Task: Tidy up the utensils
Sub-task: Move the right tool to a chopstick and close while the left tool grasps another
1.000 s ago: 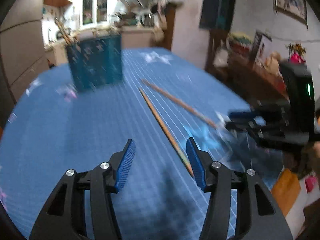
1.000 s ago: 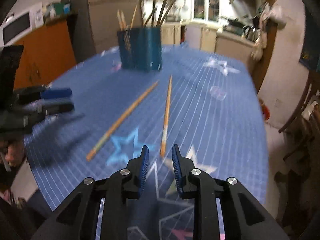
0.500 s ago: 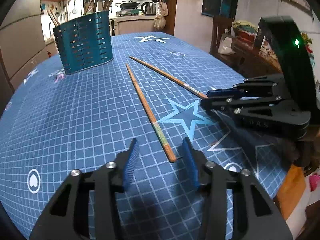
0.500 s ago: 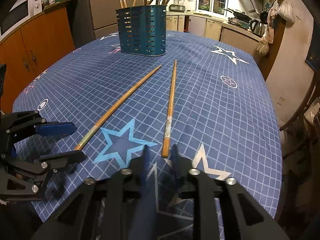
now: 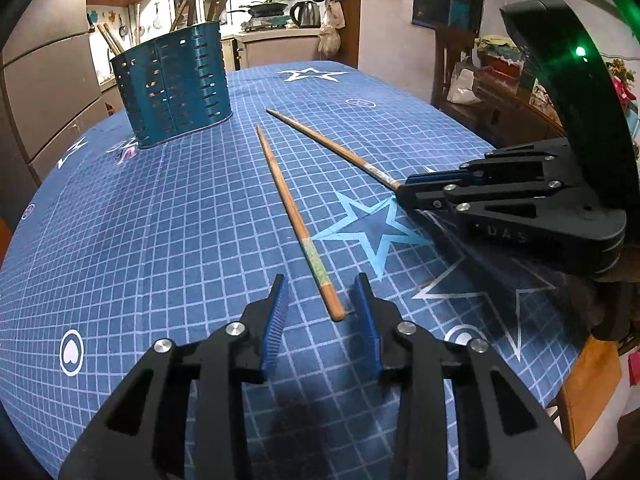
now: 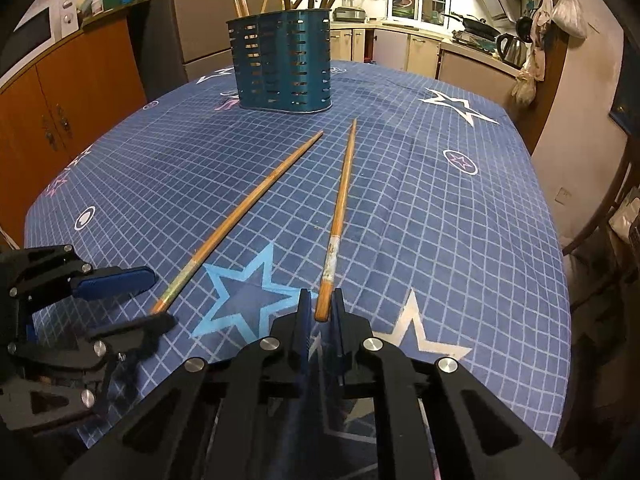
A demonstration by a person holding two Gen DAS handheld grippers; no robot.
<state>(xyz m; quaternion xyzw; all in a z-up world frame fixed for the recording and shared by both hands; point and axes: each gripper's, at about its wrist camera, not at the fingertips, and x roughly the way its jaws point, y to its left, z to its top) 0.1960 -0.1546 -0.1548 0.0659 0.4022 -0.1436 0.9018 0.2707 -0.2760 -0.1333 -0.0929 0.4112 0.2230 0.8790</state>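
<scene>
Two wooden chopsticks lie side by side on the blue star tablecloth [image 5: 120, 220], pointing toward a teal slotted utensil holder [image 5: 176, 88] [image 6: 284, 68] that has several sticks standing in it. My left gripper [image 5: 321, 280] is open, its blue pads on either side of the left chopstick's [image 5: 292, 208] near end, with a gap on the left side. From the right wrist view, that gripper [image 6: 152, 304] brackets the same chopstick [image 6: 248, 208]. My right gripper [image 6: 321, 294] is shut on the near end of the right chopstick [image 6: 342, 204]; in the left wrist view it [image 5: 404, 194] covers that chopstick's [image 5: 328, 144] tip.
The table's edge [image 5: 560, 320] drops off at the right. Orange cabinets [image 6: 72, 92] stand to the left of the table, a dark chair [image 5: 452, 64] to the right. A kitchen counter with a kettle [image 6: 510, 48] is behind the holder.
Both grippers came down to the near ends of the chopsticks. The left jaws narrowed around their chopstick. The right jaws closed on theirs.
</scene>
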